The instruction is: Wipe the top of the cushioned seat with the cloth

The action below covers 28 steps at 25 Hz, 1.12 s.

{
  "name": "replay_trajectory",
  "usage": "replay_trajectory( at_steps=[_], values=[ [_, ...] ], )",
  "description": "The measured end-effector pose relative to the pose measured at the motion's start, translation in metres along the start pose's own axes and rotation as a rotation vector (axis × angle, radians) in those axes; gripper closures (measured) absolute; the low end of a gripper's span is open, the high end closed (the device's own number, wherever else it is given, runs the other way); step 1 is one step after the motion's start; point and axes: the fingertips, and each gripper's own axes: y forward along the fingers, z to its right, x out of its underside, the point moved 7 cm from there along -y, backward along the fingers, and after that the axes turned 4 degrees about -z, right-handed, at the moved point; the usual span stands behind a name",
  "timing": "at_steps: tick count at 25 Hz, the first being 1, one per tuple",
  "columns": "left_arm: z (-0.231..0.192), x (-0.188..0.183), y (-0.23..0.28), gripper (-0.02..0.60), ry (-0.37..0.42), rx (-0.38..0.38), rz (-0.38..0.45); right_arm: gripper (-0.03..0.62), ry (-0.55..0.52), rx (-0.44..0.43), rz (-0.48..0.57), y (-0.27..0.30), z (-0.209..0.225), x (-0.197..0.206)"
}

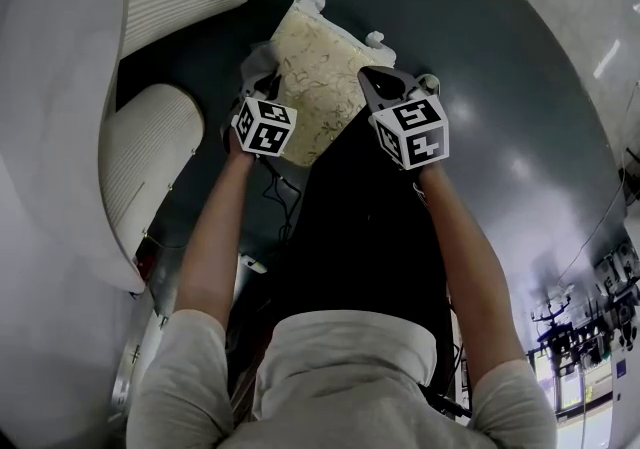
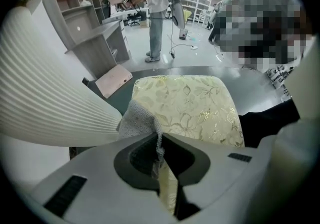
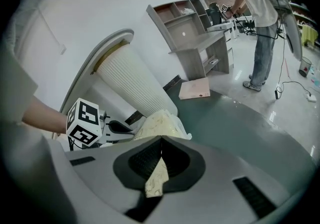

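A cream cushion with a gold leaf pattern point(image 1: 318, 72) lies on the dark floor ahead of me, its white ties showing at the far corners. My left gripper point(image 1: 263, 85) sits at the cushion's left edge, shut on a grey cloth point(image 2: 138, 118) that bunches out past the jaw tips onto the cushion point(image 2: 192, 108). In the left gripper view the left gripper point(image 2: 159, 142) pinches the cloth's fold. My right gripper point(image 1: 382, 85) is at the cushion's right edge. Its jaws point(image 3: 161, 140) are closed, with cream cushion fabric point(image 3: 161, 118) showing between them. The left gripper point(image 3: 119, 127) appears across the cushion.
White ribbed curved panels point(image 1: 150, 152) point(image 2: 50, 93) point(image 3: 132, 81) stand close on the left. A grey desk with shelves point(image 3: 200, 33) and a pink board point(image 2: 114, 79) sit beyond. A person point(image 2: 157, 13) stands farther off. Dark grey floor point(image 1: 480, 87) spreads to the right.
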Motion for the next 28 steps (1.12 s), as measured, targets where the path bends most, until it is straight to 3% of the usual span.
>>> replay_trajectory(
  at_steps=[6,12,28],
  values=[
    [0.017,-0.002,0.0,0.545,-0.042,-0.016,0.024,0.585,-0.039,-0.018,-0.044,-0.006,0.009,0.011],
    [0.043,-0.002,-0.004,0.545,-0.022,-0.015,0.032,0.585,-0.089,-0.029,-0.068,-0.018,0.015,0.015],
    [0.105,0.0,-0.007,0.545,-0.069,-0.045,0.066,0.585,-0.195,-0.065,-0.131,-0.038,0.02,0.045]
  ],
)
